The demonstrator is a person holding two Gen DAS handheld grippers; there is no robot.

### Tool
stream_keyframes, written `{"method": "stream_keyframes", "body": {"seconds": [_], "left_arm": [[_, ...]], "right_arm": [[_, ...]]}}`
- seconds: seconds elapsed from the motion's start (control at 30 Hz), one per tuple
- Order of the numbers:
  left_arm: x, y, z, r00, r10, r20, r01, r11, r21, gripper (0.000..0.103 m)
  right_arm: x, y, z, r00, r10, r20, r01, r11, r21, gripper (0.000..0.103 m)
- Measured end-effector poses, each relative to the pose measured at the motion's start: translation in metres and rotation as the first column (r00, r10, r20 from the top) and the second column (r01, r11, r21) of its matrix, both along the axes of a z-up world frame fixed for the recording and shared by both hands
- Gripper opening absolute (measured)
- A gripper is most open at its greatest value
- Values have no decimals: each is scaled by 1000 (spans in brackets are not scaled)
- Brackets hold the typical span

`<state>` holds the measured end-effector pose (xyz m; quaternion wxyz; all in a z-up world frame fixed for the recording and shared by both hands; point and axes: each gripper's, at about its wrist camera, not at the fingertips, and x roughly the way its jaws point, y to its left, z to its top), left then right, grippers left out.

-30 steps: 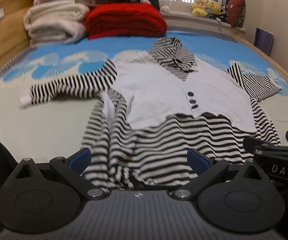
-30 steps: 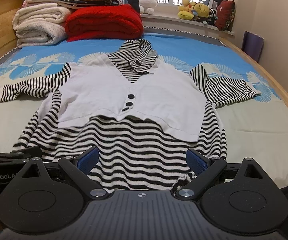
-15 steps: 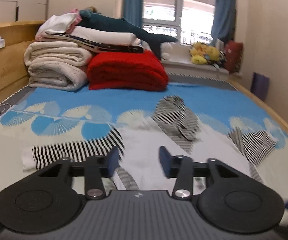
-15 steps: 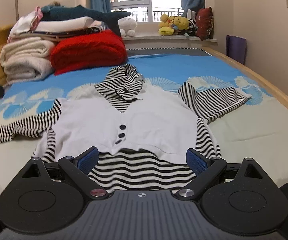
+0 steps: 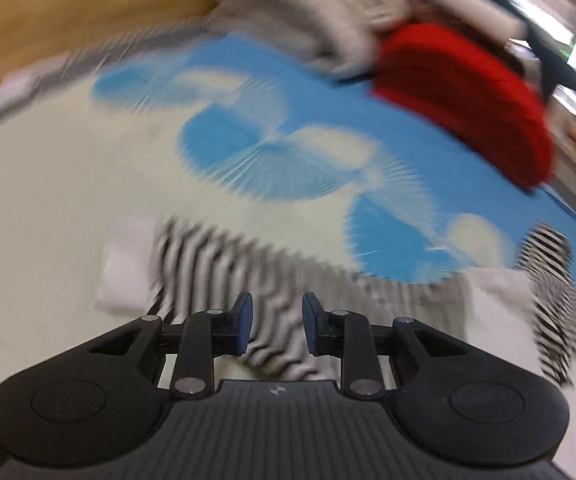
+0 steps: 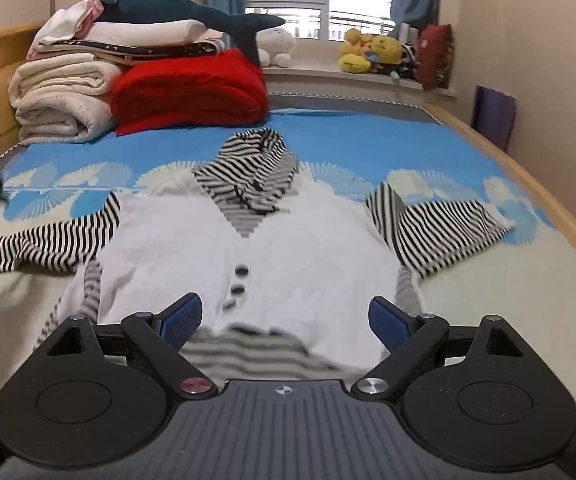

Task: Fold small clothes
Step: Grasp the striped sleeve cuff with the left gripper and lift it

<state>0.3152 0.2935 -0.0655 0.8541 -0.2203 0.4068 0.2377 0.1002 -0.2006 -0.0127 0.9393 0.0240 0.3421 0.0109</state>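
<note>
A small black-and-white striped hooded top with a white vest front lies spread flat on the bed, sleeves out to both sides. In the blurred left wrist view my left gripper hovers over the left striped sleeve near its white cuff, jaws partly open with a narrow gap and nothing between them. My right gripper is wide open and empty above the vest's lower edge, near the two dark buttons. The right sleeve lies bent toward the bed's right side.
Folded white blankets, a red blanket and a plush shark are stacked at the bed's head. Stuffed toys sit on the windowsill. A wooden bed rail runs along the right; a wooden headboard is at the left.
My left gripper has swung left and down to the left sleeve, its jaws narrowed from wide open. My right gripper has moved forward from the hem to the vest's lower edge, still wide open.
</note>
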Motion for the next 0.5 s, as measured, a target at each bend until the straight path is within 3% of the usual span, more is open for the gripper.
{"method": "stream_keyframes", "body": {"seconds": [0.03,0.13,0.23,0.3,0.4,0.43,0.47,0.5], "left_arm": [[0,15,-11,998,59,-37,-61,996,-63,31],[-4,57,-30,982,177,-70,-188,962,-196,61],[-16,77,-40,966,240,-92,-253,950,-183,64],[-19,91,-50,952,284,-115,-303,924,-231,64],[-22,104,-57,937,324,-129,-347,905,-246,62],[-22,105,-58,933,332,-139,-357,903,-237,55],[-22,106,-59,931,334,-147,-361,901,-240,38],[-19,105,-61,931,330,-158,-361,900,-243,29]], "right_arm": [[16,1,4,1000,-4,-6,4,1000,6,90],[69,6,18,1000,-6,-1,6,998,58,87],[123,15,28,999,12,45,-17,993,113,83],[154,20,29,997,31,65,-40,989,143,82],[182,23,21,991,46,127,-64,988,141,78],[187,22,14,989,44,139,-61,991,122,76],[191,22,7,990,40,132,-53,994,100,74],[196,21,-1,993,40,107,-49,995,82,70]]}}
